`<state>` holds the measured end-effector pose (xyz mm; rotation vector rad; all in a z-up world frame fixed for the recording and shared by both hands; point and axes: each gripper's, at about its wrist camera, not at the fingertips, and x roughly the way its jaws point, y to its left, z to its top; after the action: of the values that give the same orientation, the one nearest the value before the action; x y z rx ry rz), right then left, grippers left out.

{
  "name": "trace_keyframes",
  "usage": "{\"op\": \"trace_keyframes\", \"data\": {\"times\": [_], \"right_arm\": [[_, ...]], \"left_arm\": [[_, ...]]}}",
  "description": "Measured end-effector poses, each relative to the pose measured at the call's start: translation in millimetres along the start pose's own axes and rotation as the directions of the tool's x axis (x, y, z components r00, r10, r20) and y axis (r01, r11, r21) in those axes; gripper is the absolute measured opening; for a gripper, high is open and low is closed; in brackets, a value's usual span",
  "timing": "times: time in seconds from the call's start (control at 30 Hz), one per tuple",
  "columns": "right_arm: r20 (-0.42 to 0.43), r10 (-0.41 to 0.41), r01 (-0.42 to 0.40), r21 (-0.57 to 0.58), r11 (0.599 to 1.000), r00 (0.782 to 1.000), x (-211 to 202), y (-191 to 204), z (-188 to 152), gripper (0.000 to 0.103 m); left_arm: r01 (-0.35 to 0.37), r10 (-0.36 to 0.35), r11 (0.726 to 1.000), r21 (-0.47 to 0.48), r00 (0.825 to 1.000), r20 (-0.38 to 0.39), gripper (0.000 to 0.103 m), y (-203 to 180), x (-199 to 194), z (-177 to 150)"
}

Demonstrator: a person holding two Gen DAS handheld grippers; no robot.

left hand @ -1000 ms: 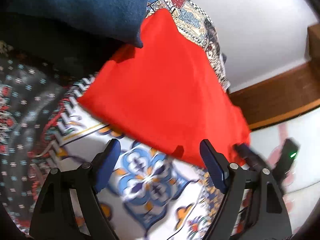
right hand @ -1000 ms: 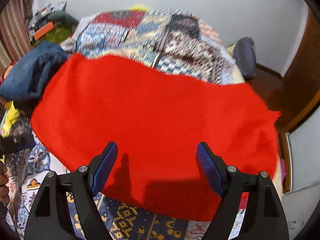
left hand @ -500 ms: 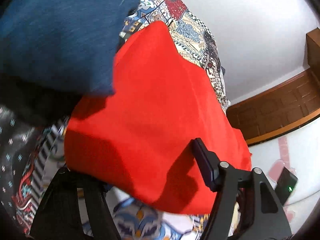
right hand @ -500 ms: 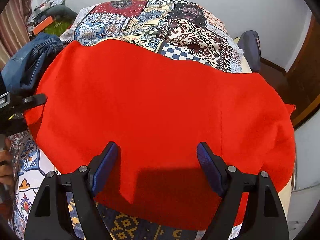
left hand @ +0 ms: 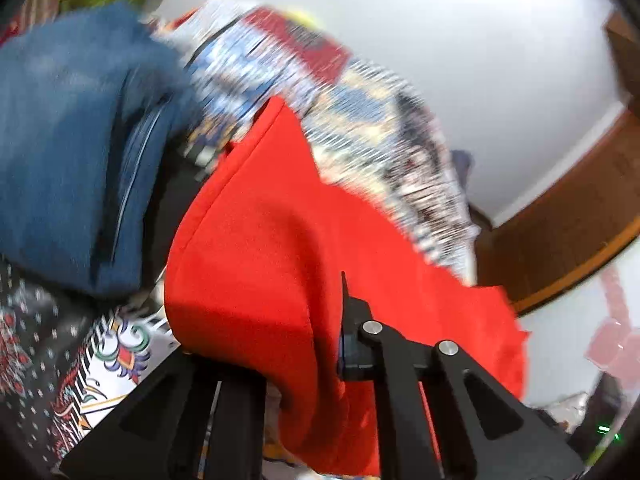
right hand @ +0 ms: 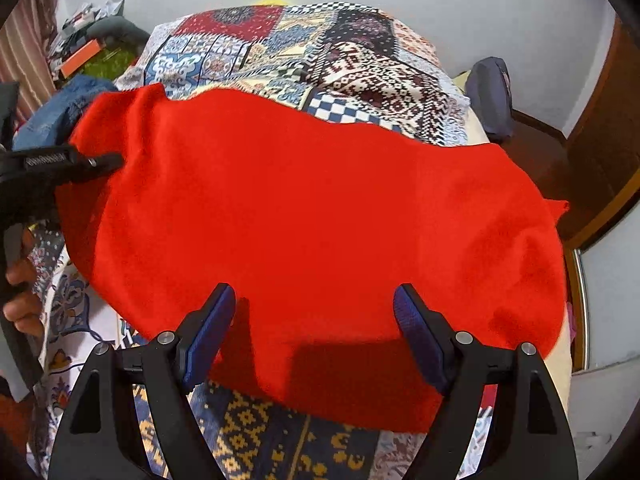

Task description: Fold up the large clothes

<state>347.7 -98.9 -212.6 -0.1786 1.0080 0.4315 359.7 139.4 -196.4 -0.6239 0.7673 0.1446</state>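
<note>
Patterned bed [right hand: 360, 68]: left gripper [left hand: 320, 344] pinches soft, floppy red cloth [right hand: 320, 216] at its edge; right gripper [right hand: 314, 332] fingers spread, empty.

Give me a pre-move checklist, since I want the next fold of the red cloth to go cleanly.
1. Left gripper shut on the red cloth: ok, fabric bunches between its fingers at the left edge.
2. Right gripper ready to grasp: ok, open, hovering over the near edge, holding nothing.
3. Cloth lying flat: not ok, its left edge is lifted and curled.
4. Far half of the bedspread free for folding over: ok.
5. Blue jeans apart from the cloth: cannot tell, they sit right beside the lifted edge.
6. Right corner on the bed: cannot tell.
</note>
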Motion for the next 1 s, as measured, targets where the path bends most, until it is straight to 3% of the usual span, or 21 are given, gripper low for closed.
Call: {"op": "trace_keyframes", "data": {"times": [0.23,0.4,0.5,0.6,0.7,0.83,1.0], "right_arm": [[0.053,0.013,-0.014,0.023,1.000,0.998,-21,5,24,0.079],[0.077,0.108,-0.106,-0.024,0.994,0.991,-19,46,45,0.079],[0.019,0.200,-0.198,-0.070,0.978,0.980,2,85,49,0.079],[-0.055,0.280,-0.284,-0.096,0.954,0.959,29,122,46,0.079],[-0.135,0.314,-0.328,-0.101,0.939,0.940,51,142,40,0.079],[-0.121,0.293,-0.309,-0.151,0.939,0.948,41,137,35,0.079],[0.000,0.207,-0.206,-0.091,0.974,0.978,-3,78,24,0.079]], "left_arm": [[0.065,-0.081,0.993,0.097,0.982,0.168,0.006,-37,-70,31],[-0.015,-0.020,0.993,0.114,0.955,0.297,0.006,-26,-112,44],[-0.077,0.035,0.991,0.106,0.935,0.352,0.006,-16,-122,52],[-0.111,0.067,0.988,0.111,0.936,0.346,0.006,-11,-117,56],[-0.113,0.072,0.986,0.119,0.950,0.305,0.006,-6,-106,51],[-0.092,0.042,0.982,0.165,0.959,0.281,0.006,-21,-102,40],[-0.024,-0.042,0.960,0.279,0.972,0.229,0.005,-74,-88,26]]}}
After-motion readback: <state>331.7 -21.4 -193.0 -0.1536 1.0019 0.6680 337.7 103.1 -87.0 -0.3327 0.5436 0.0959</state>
